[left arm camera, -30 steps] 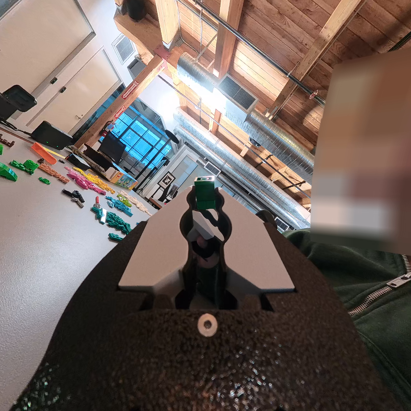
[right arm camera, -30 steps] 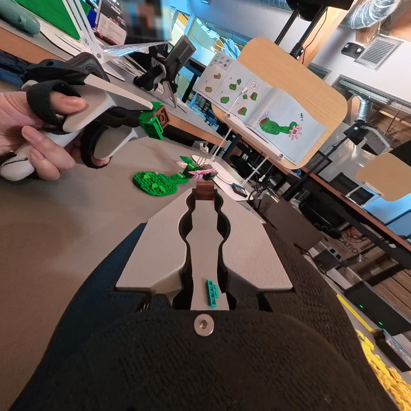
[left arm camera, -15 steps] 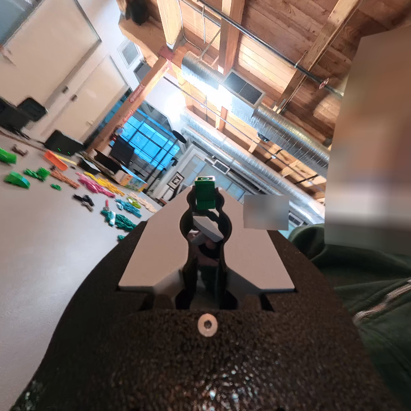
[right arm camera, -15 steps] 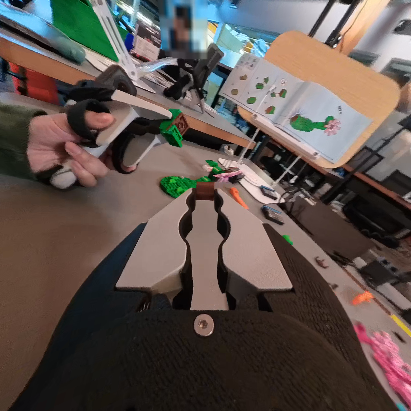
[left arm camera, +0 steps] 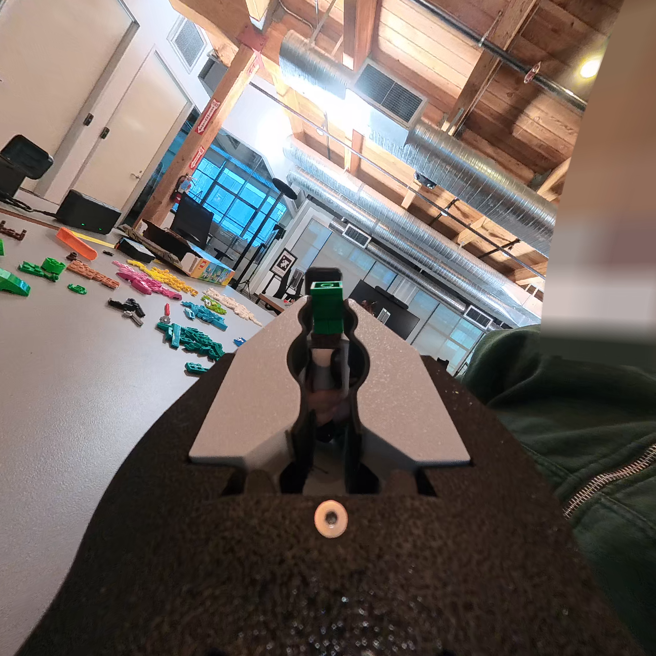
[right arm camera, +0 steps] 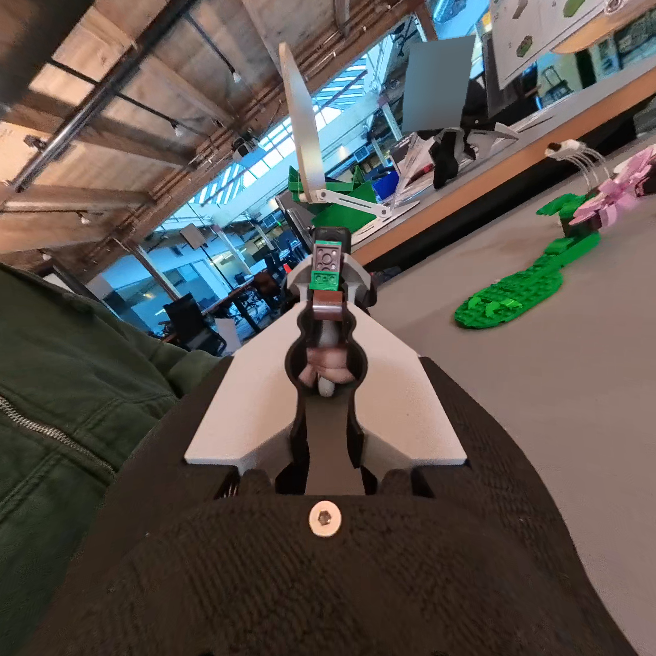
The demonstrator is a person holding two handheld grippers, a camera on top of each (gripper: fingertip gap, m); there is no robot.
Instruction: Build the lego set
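Note:
My left gripper (left arm camera: 326, 319) is shut on a small green brick assembly (left arm camera: 326, 309), held up in the air with its tip pointing at the right gripper. My right gripper (right arm camera: 328, 309) is shut on a small brown piece (right arm camera: 328, 306). The two grippers meet tip to tip. In the right wrist view the brown piece sits against the green and brown assembly (right arm camera: 326, 268). In the left wrist view the brown piece (left arm camera: 326, 342) shows just under the green assembly. A green cactus-shaped base (right arm camera: 511, 301) with a pink flower (right arm camera: 610, 202) lies on the grey table.
Sorted brick piles lie on the table (left arm camera: 71, 390): teal (left arm camera: 195, 337), pink (left arm camera: 142, 280), yellow (left arm camera: 167, 275), white (left arm camera: 230, 305), green (left arm camera: 42, 268). An orange separator (left arm camera: 76, 243) and the set's box (left arm camera: 209, 271) lie beyond. The instruction booklet (right arm camera: 553, 32) stands at the back. A green jacket (right arm camera: 71, 372) is close by. My two grippers' fingertips are within a few centimetres of each other. From either gripper's tips it is about 15 cm to the green cactus-shaped base (right arm camera: 511, 301).
My right gripper swung round from facing the table and booklet to face the left gripper. The brown piece came up against the green assembly. The left gripper tilted slightly.

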